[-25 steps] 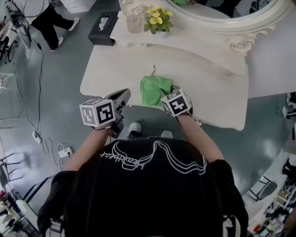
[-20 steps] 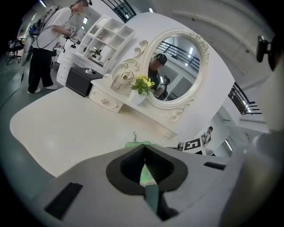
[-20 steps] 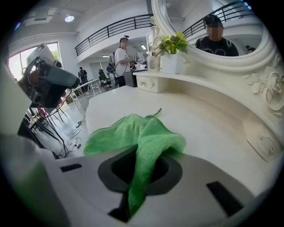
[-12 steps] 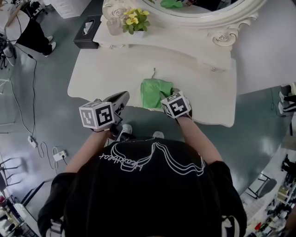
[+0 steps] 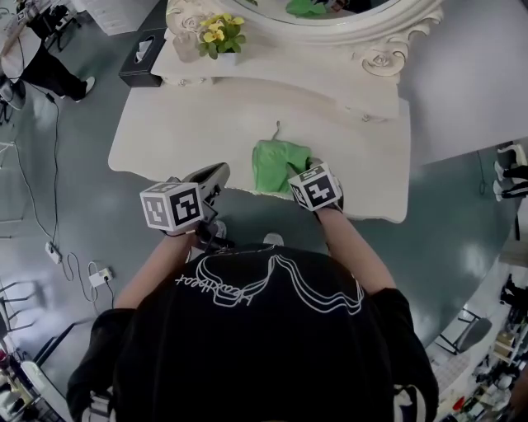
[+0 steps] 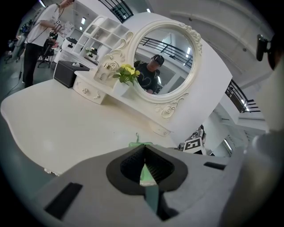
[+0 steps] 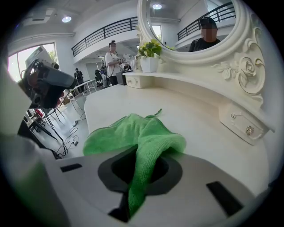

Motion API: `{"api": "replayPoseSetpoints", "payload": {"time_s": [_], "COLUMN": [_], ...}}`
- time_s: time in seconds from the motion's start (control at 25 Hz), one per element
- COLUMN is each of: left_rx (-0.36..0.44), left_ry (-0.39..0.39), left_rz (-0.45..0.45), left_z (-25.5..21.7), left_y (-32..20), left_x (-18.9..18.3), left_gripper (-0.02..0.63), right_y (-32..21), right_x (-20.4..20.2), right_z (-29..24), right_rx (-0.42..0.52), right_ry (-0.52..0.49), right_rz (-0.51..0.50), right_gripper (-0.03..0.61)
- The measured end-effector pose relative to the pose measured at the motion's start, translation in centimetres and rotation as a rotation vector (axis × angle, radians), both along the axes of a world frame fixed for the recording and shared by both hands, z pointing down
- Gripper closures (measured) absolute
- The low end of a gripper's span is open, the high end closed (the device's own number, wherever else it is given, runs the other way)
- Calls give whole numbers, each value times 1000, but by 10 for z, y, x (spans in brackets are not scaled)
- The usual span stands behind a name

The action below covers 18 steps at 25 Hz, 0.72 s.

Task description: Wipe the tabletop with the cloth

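A green cloth point(image 5: 276, 163) lies bunched near the front edge of the white dressing tabletop point(image 5: 181, 132). My right gripper point(image 5: 302, 171) is shut on the cloth's right side. In the right gripper view a fold of the cloth point(image 7: 133, 133) runs down between the closed jaws of my right gripper point(image 7: 141, 156), and the rest is spread on the tabletop point(image 7: 199, 128). My left gripper point(image 5: 219, 172) hangs just off the table's front edge, left of the cloth, shut and holding nothing. In the left gripper view the left gripper point(image 6: 144, 151) has its tips together, with the cloth point(image 6: 141, 144) beyond them.
At the back stand a carved oval mirror point(image 5: 388, 25), a pot of yellow flowers point(image 5: 216, 37) and a black tissue box point(image 5: 142, 59) on a raised shelf. A drawer knob point(image 5: 367, 118) sits under the mirror. Cables point(image 5: 74, 264) lie on the grey floor. A person point(image 5: 49, 58) stands far left.
The table has slid left and up in the head view. Measured against it, the cloth and right gripper sit a little further right along the front edge. Both grippers stay shut.
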<state>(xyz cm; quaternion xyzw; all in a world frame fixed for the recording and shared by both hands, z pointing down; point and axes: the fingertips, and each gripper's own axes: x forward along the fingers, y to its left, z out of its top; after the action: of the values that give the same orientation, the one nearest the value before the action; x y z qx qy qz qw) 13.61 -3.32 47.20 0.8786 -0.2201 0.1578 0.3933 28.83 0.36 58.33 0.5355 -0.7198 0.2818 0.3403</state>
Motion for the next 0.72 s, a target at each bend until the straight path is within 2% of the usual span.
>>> {"api": "replayPoseSetpoints", "payload": {"time_s": [0.72], "left_rx": [-7], "left_ry": [-9], "left_rz": [54], "left_z": [9], "left_y": [43], "left_x": [51], "left_gripper": [609], "right_y": [45], "right_x": [59], "right_z": [-1], "right_rx": [25], "right_ry": [7], "right_rz": [48], "right_gripper": [551]}}
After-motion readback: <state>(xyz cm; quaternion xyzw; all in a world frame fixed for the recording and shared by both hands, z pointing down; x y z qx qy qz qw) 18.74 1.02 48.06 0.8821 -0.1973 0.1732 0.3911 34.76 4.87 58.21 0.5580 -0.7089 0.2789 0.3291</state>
